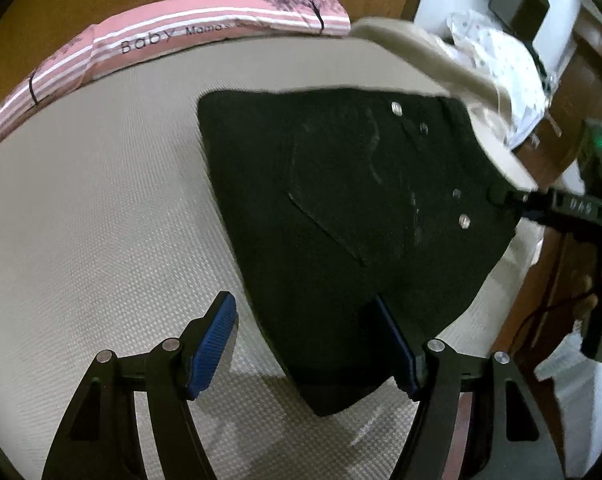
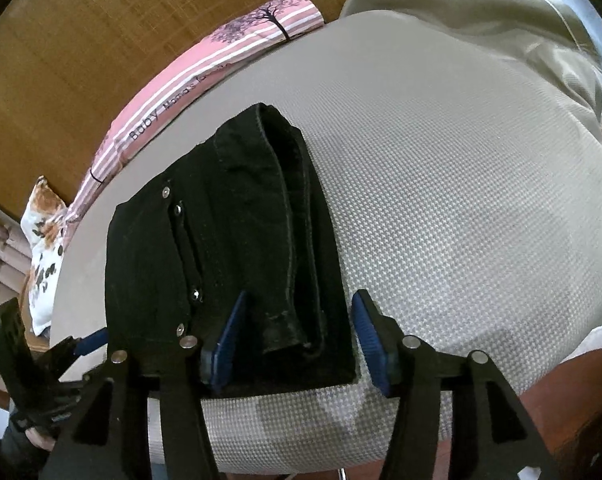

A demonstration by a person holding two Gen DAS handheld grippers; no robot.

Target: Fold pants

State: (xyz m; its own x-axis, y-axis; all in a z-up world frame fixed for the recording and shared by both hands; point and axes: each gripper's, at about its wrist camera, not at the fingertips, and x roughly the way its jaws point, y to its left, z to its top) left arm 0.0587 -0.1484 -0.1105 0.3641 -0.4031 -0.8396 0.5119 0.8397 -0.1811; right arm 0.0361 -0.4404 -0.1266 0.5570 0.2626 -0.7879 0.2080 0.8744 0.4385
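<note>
The black pants (image 1: pixel 341 208) lie folded into a compact stack on the grey textured surface (image 1: pixel 101 220); a back pocket and metal rivets face up. My left gripper (image 1: pixel 307 328) is open, its blue pads straddling the near corner of the stack. In the right wrist view the folded pants (image 2: pixel 229 248) show stacked layers and hem edges. My right gripper (image 2: pixel 301 328) is open, its pads either side of the stack's near right edge. The right gripper (image 1: pixel 541 200) also shows at the stack's far right edge in the left view; the left gripper (image 2: pixel 81 344) shows at lower left.
A pink striped cushion (image 1: pixel 181 36) lines the far edge against a wooden wall. A beige cloth (image 1: pixel 441 72) and a white dotted cloth (image 1: pixel 505 68) lie at the far right corner. A floral fabric (image 2: pixel 45 240) hangs beyond the left edge.
</note>
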